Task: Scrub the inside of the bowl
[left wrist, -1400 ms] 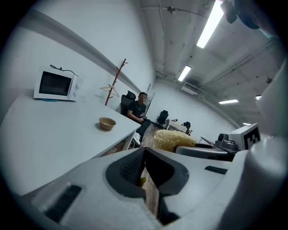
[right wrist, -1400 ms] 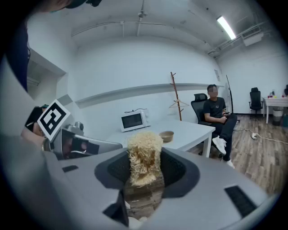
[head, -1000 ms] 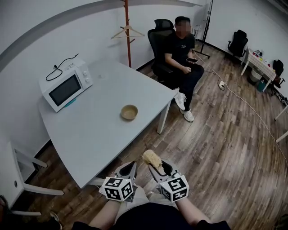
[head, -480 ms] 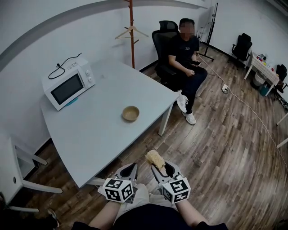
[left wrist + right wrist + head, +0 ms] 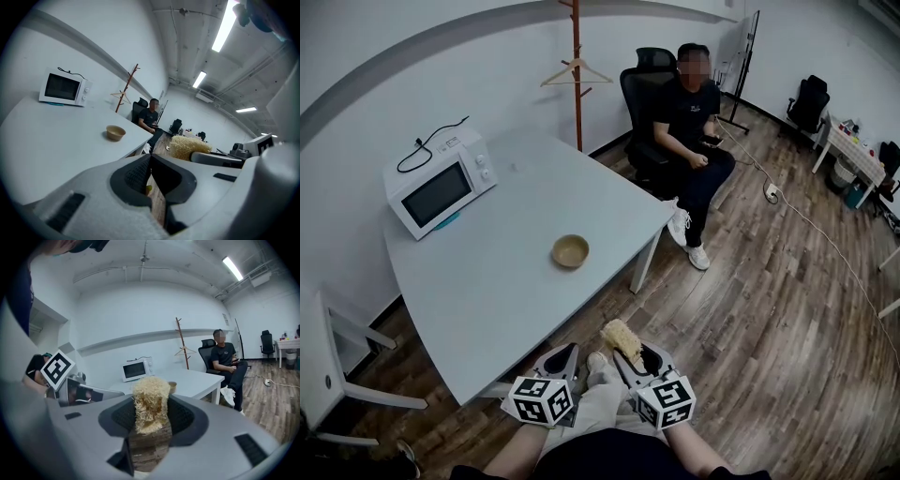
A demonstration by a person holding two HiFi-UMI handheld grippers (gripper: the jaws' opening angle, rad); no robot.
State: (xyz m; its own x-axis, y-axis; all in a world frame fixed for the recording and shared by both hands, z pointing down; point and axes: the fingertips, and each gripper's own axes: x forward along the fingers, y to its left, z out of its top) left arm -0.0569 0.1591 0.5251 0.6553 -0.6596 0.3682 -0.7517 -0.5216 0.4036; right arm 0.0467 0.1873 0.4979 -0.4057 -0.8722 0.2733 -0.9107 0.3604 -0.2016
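A small tan bowl (image 5: pixel 570 250) stands upright on the white table (image 5: pixel 487 272), toward its right side; it also shows as the bowl (image 5: pixel 115 132) in the left gripper view. My right gripper (image 5: pixel 628 354) is shut on a pale yellow fibrous scrubber (image 5: pixel 619 336), held low over the wooden floor, well short of the table. The scrubber (image 5: pixel 150 401) sticks up between the jaws in the right gripper view. My left gripper (image 5: pixel 563 359) sits beside it, shut with nothing in it, its jaws pressed together in the left gripper view (image 5: pixel 150 176).
A white microwave (image 5: pixel 438 184) stands at the table's back left. A person (image 5: pixel 692 122) sits in a black chair beyond the table's far right corner. A coat stand (image 5: pixel 576 66) rises against the wall. A cable (image 5: pixel 825 239) runs across the wooden floor.
The view has shifted slightly; both grippers sit a little lower in the frame. The scrubber stays held in the right gripper. The bowl has not moved.
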